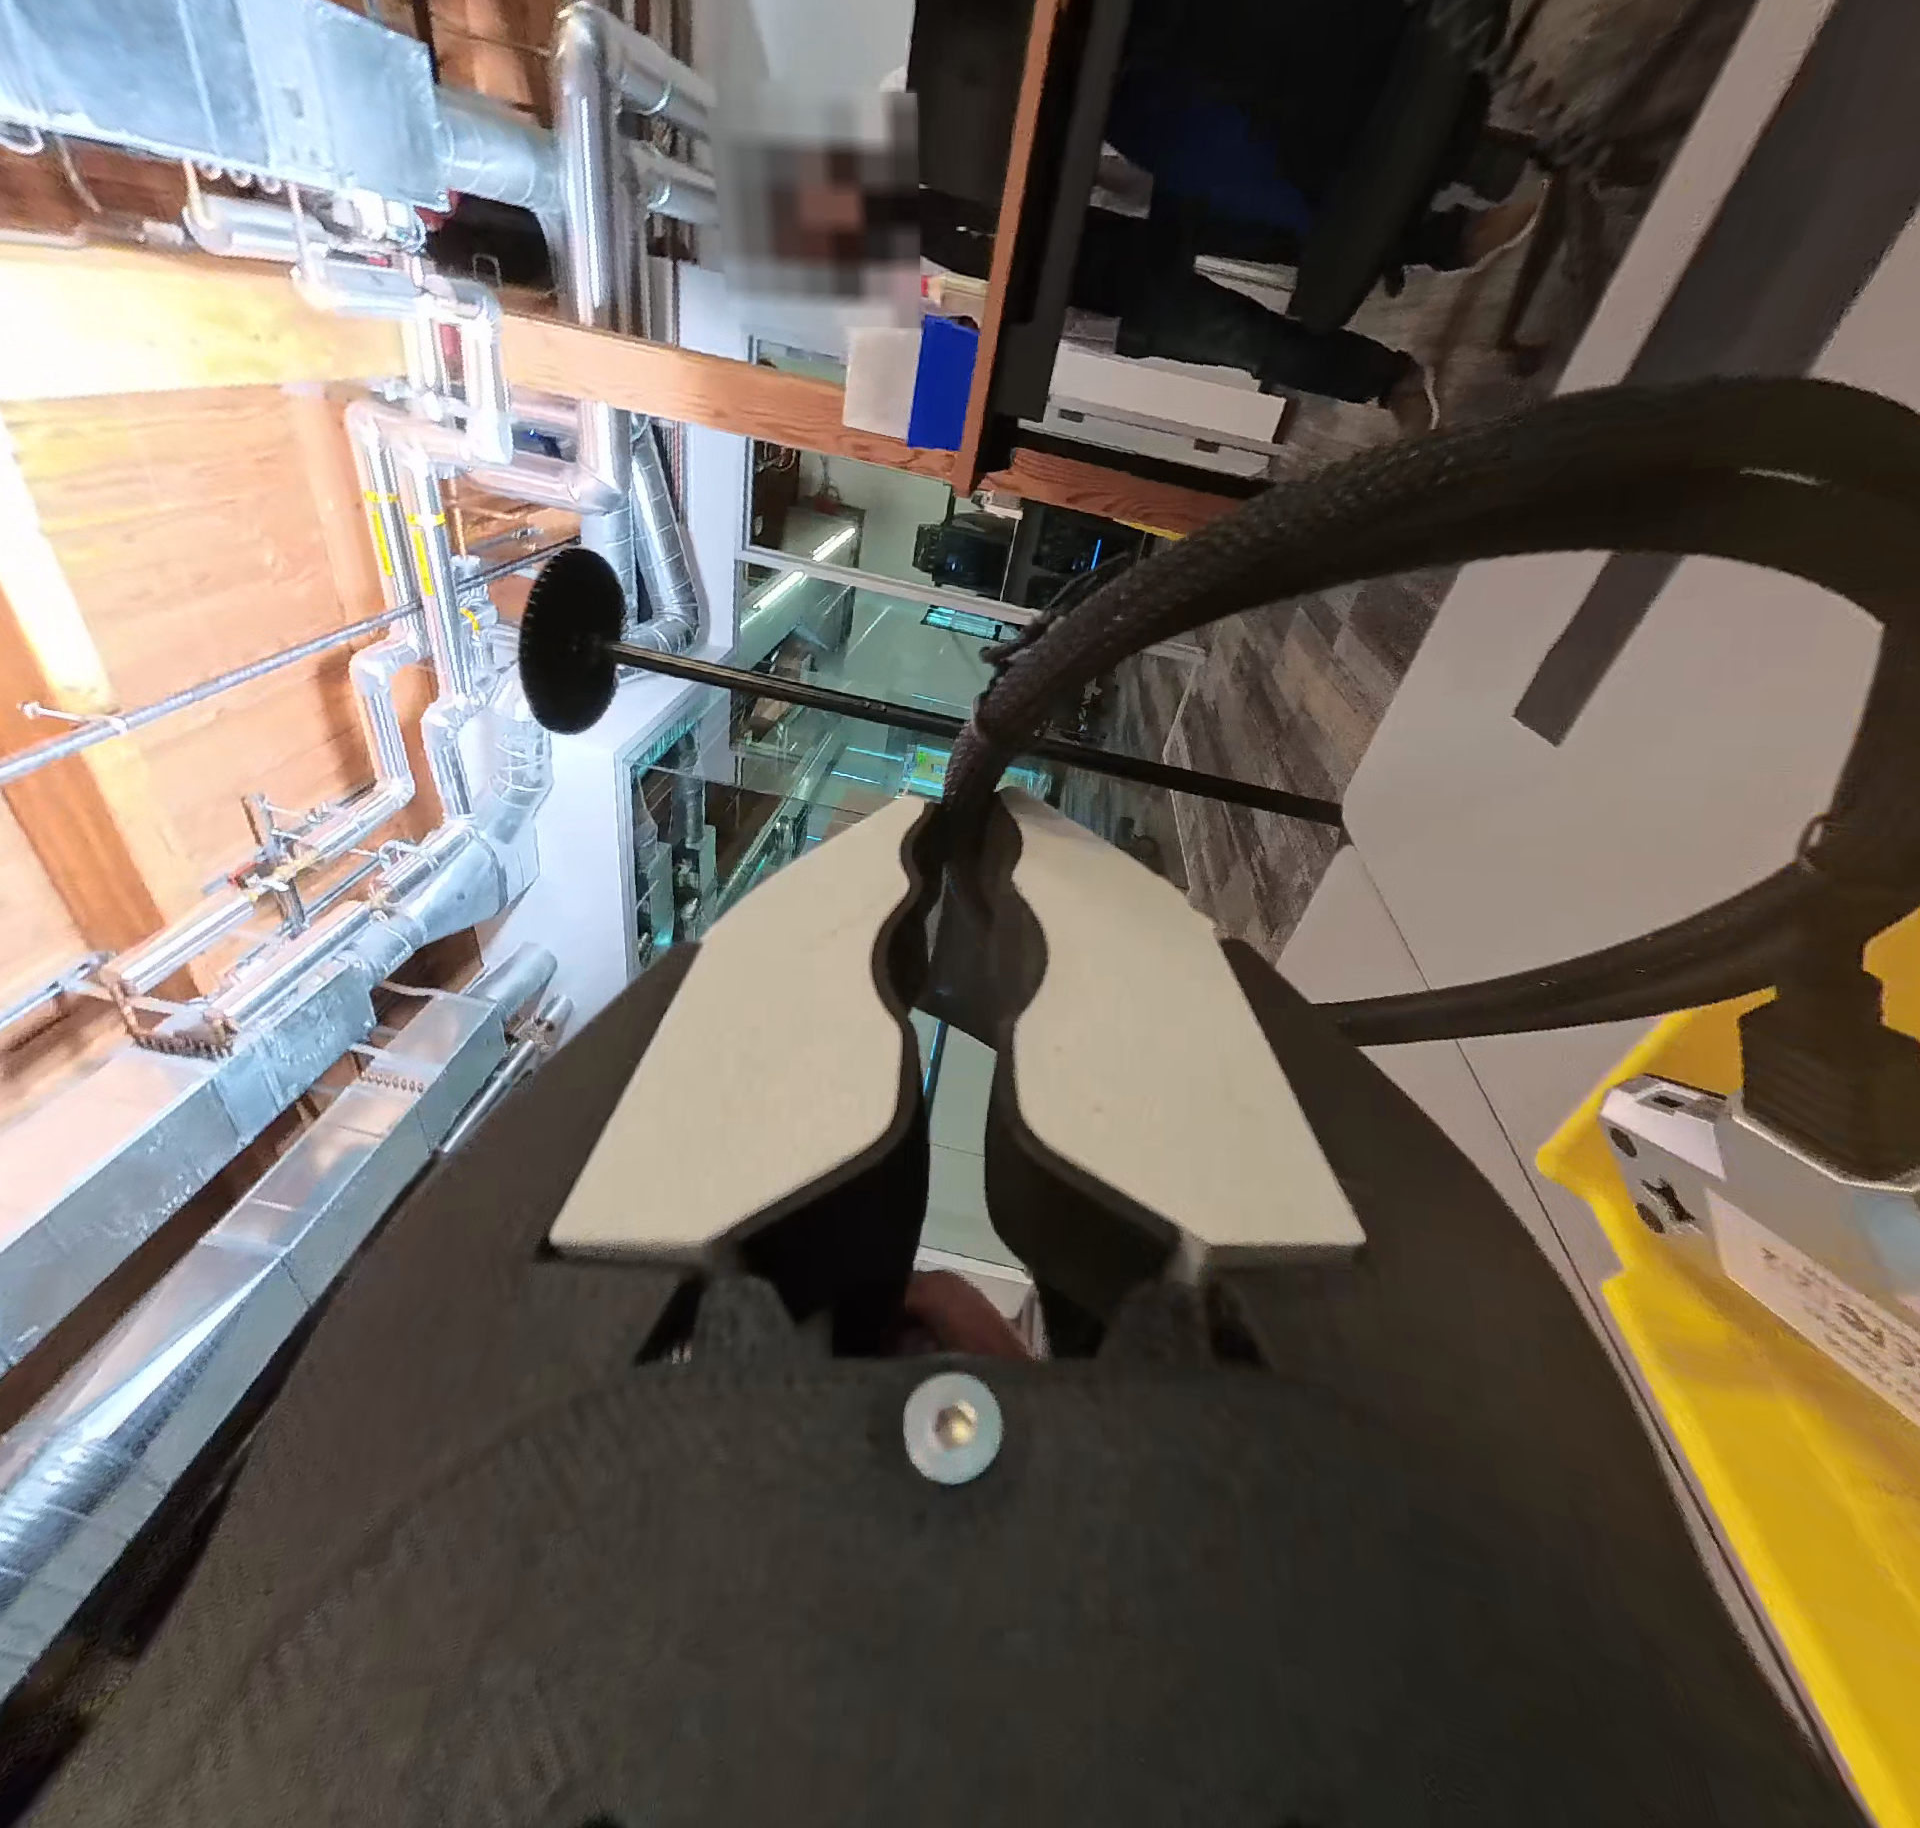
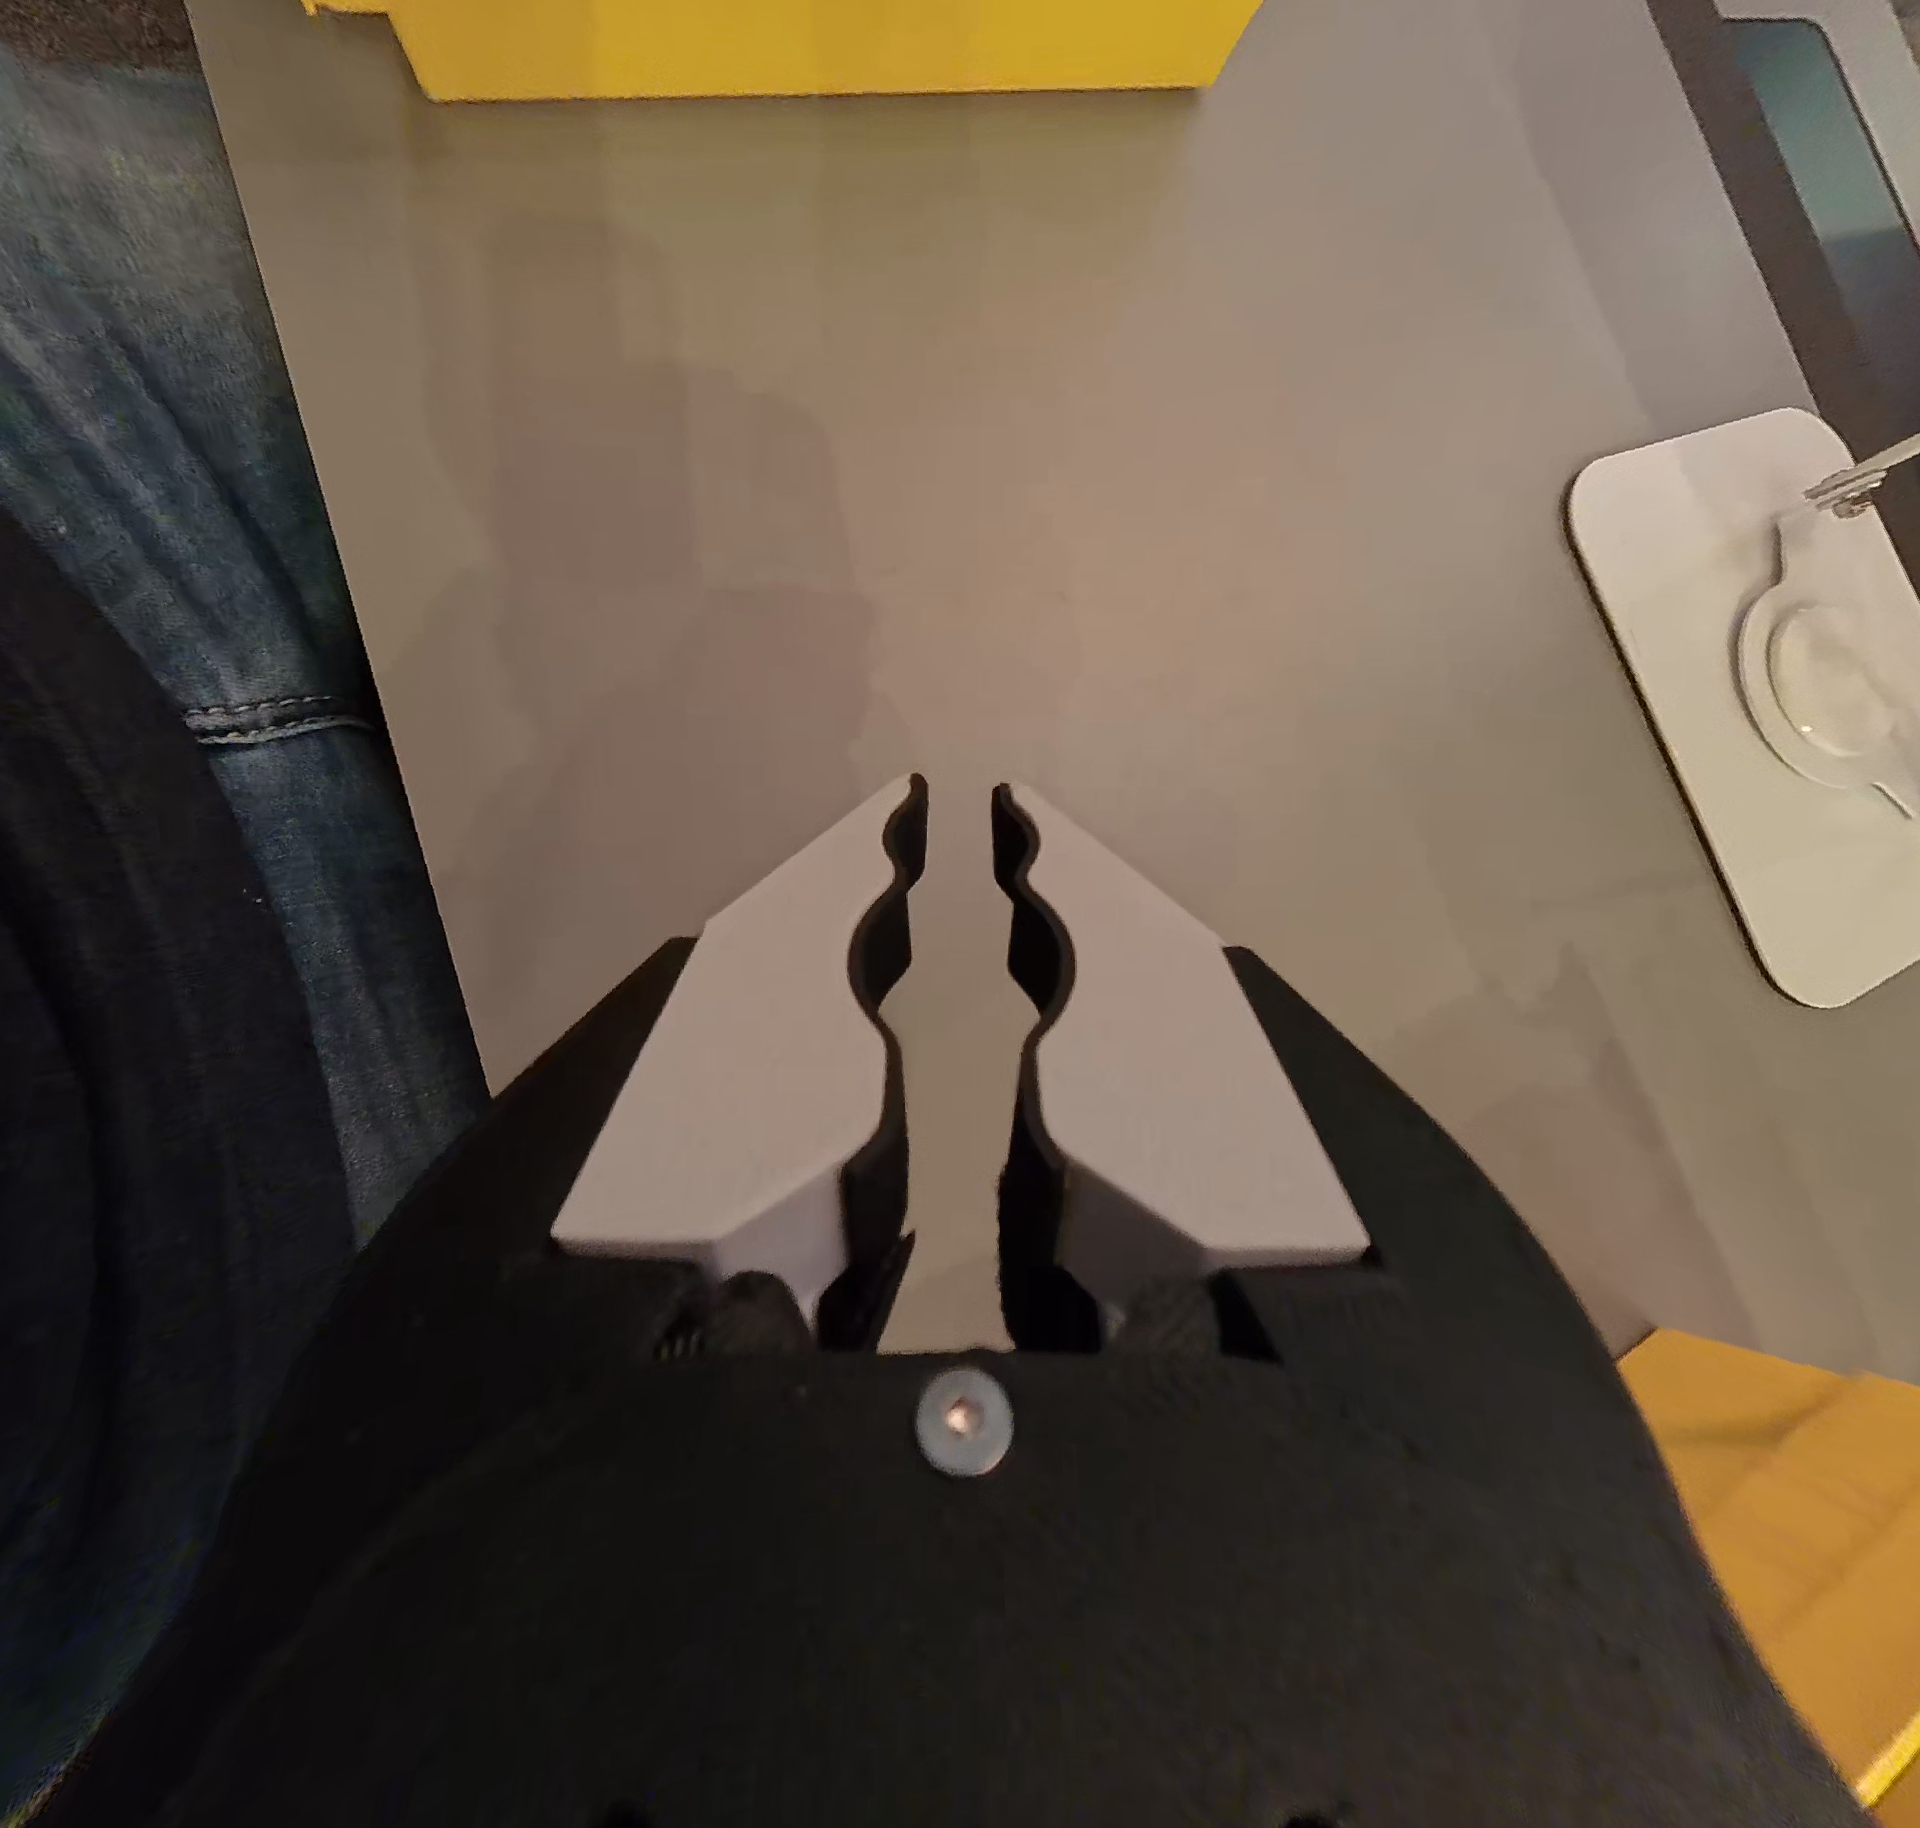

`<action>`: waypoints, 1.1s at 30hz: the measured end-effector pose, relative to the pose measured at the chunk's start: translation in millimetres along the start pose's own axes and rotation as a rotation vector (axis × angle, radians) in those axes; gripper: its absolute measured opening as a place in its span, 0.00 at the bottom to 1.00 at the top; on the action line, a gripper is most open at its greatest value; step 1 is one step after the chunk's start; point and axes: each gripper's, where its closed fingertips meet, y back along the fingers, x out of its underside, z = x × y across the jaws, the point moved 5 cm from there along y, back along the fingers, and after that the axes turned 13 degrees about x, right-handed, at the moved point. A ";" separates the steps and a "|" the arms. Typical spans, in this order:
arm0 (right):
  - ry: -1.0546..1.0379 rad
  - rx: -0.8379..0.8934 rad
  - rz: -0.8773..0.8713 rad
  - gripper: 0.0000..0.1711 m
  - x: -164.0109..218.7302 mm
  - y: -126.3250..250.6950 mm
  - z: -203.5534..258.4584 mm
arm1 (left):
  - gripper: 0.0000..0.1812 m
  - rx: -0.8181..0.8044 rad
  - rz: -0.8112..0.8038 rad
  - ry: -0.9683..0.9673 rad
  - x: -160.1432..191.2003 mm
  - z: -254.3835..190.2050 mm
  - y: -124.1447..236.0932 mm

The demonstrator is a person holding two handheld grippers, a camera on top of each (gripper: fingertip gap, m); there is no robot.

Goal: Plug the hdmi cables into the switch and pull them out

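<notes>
I see the braided black HDMI cable (image 1: 1351, 500) pinched between the tips of my left gripper (image 1: 961, 833), whose grey fingers (image 1: 790, 1030) are closed tight on its dark end section; from there the cable arcs up and away to the right, then bends back down toward a black plug (image 1: 1813, 1072) seated in the silver switch (image 1: 1766, 1196) at the right edge of the view. A second, smooth black cable (image 1: 1558, 1009) runs from beside that plug leftward, passing behind the left gripper's right finger. The switch rests in a yellow bin (image 1: 1766, 1466) on a grey table (image 1: 1558, 791). This camera is rolled sideways, so ceiling ducts and wooden beams fill the left of its view. In the right wrist view, my right gripper (image 2: 956, 791) hovers over the bare grey table (image 2: 935, 428) with its fingers a narrow gap apart and nothing between them. A yellow bin (image 2: 831, 12) sits at the far edge of that view, a white pad (image 2: 1662, 739) lies to the right, and denim fabric (image 2: 208, 531) shows on the left.
</notes>
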 end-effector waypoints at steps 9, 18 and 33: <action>-0.145 0.035 -0.153 0.22 -25.4 22.2 -28.8 | 0.03 0.080 -0.198 0.091 -80.7 33.6 22.1; -0.265 0.110 -0.208 0.32 -14.7 57.3 -50.3 | 0.03 0.338 -0.365 0.001 -224.7 -2.9 30.1; -0.217 0.154 -0.108 0.30 29.5 66.1 -33.8 | 0.04 0.800 -0.248 -0.301 -327.6 -180.8 0.5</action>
